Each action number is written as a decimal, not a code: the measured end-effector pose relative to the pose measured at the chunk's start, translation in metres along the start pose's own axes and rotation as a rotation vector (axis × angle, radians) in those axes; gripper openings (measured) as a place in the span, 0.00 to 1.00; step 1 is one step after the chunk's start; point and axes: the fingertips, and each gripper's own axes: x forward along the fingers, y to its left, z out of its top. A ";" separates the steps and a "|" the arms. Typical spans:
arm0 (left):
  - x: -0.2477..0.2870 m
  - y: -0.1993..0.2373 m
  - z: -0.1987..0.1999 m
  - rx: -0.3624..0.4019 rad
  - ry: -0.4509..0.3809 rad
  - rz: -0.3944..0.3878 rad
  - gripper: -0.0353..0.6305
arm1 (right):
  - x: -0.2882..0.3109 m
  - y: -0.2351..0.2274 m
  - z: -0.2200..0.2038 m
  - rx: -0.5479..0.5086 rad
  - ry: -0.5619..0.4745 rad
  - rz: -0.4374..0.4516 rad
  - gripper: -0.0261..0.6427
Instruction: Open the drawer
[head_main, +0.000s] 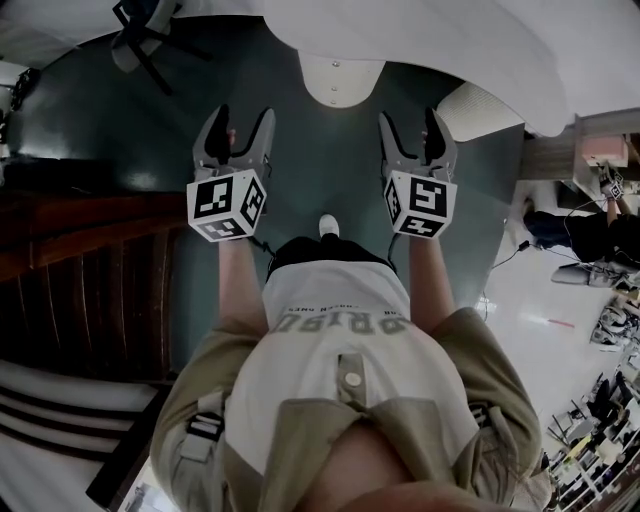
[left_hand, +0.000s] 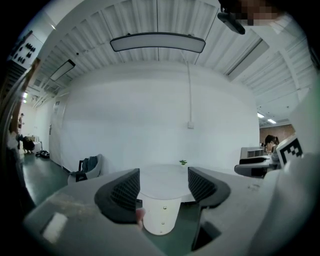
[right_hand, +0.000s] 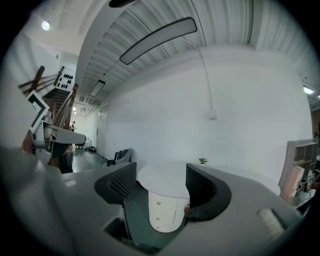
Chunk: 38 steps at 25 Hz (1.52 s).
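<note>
The person stands on a dark green floor (head_main: 330, 180) and holds both tongs forward, side by side. The left gripper (head_main: 243, 118) (left_hand: 163, 182) has its jaws spread, with nothing between them. The right gripper (head_main: 408, 122) (right_hand: 161, 182) is spread the same way and pinches nothing.

The drawer unit (head_main: 340, 82) (left_hand: 161, 217) (right_hand: 165, 212), a white rounded pedestal with small knobs on its front, stands ahead of both tongs and well apart from them, a little closer to the line of the right gripper. No jaw touches it. Its top goes under the white table (head_main: 450, 40) (left_hand: 165, 175) (right_hand: 160, 175), so in the head view only the lower front shows. In the right gripper view one side of it is hidden behind a jaw. The lines between the drawers are too faint to see, so I cannot tell if a drawer is pulled out at all.

Beyond the tongs, at the far edge of the table, a small green plant (left_hand: 183, 162) (right_hand: 202, 160) shows, too small for detail. Beside the left gripper dark wooden stairs (head_main: 80, 270) are cut off by the frame.
</note>
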 end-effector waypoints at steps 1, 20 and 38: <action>0.004 -0.001 0.001 0.000 0.003 0.002 0.53 | 0.005 -0.003 0.001 0.001 0.000 0.003 0.51; 0.078 0.017 -0.014 0.012 0.058 -0.045 0.53 | 0.082 -0.005 -0.032 0.003 0.014 -0.028 0.51; 0.163 0.069 -0.106 0.025 0.085 -0.115 0.53 | 0.202 0.023 -0.158 0.036 0.087 -0.064 0.51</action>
